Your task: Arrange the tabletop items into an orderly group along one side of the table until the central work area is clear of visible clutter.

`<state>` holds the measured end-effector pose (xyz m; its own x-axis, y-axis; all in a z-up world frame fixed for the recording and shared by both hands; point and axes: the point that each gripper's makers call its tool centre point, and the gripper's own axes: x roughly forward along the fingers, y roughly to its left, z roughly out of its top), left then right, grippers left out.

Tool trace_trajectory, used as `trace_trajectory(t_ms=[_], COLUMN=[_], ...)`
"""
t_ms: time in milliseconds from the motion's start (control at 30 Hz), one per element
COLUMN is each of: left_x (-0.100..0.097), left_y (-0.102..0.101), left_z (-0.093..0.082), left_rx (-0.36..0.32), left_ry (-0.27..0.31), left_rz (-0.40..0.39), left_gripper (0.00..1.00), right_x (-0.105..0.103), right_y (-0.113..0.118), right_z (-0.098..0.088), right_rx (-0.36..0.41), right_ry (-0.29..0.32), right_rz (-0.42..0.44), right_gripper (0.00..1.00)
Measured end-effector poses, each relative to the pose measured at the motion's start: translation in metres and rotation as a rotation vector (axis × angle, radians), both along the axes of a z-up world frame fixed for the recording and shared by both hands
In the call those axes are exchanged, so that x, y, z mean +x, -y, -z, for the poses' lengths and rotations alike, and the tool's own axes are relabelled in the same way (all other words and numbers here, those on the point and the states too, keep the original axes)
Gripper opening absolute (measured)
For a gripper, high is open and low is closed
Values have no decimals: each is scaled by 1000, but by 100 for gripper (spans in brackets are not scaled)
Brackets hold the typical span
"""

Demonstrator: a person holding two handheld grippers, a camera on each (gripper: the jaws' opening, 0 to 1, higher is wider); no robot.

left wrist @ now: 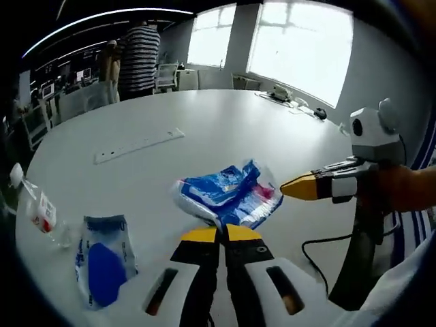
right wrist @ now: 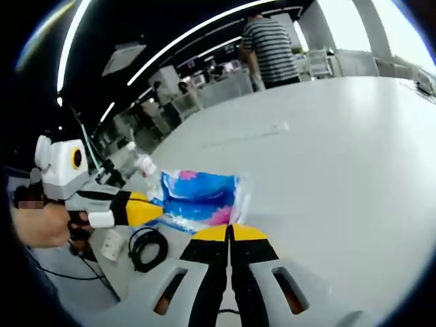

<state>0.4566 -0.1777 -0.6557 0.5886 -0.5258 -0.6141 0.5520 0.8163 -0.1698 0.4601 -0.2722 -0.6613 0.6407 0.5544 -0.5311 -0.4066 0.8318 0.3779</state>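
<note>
While your two grippers meet at the blue-and-pink plastic packet [left wrist: 228,196], it lies crumpled on the white table [left wrist: 225,129], near the edge closest to you.

Your left gripper [left wrist: 221,234] has its yellow-tipped jaws closed together, tips touching the packet's near edge; I cannot tell if they pinch it. Your right gripper [left wrist: 289,187] comes in from the right, its jaws also closed, tip just at the packet's side; grip there is unclear too. In the right gripper view the packet [right wrist: 199,196] sits just ahead of the right gripper [right wrist: 231,233]. A second blue-and-clear packet [left wrist: 103,259] lies left of it, a small bottle [left wrist: 39,208] beyond. A power strip [left wrist: 139,145] lies mid-table, a black cable coil [right wrist: 147,248] near the edge. A person in a striped shirt [left wrist: 139,58] stands at the far end.
</note>
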Motion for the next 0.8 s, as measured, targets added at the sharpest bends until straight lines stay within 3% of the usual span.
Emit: trace_trajectory(t_ms=[400,633,733,800], left_x=[21,43,53,60], left_y=[59,86,95,101], left_z=[19,14,11,12], left_rx=[64,98,70,136], left_ry=[-31,12,25,81], left_rz=[131,179,165,218], left_gripper=[0,0,0,0], right_x=[28,43,52,58], right_y=[53,78,89,96], right_z=[7,6,6,6], right_rx=[-18,2,-4,-8], right_ry=[-4,-12,-7,-6], right_rz=[44,94,101,106], right_gripper=[0,0,0,0])
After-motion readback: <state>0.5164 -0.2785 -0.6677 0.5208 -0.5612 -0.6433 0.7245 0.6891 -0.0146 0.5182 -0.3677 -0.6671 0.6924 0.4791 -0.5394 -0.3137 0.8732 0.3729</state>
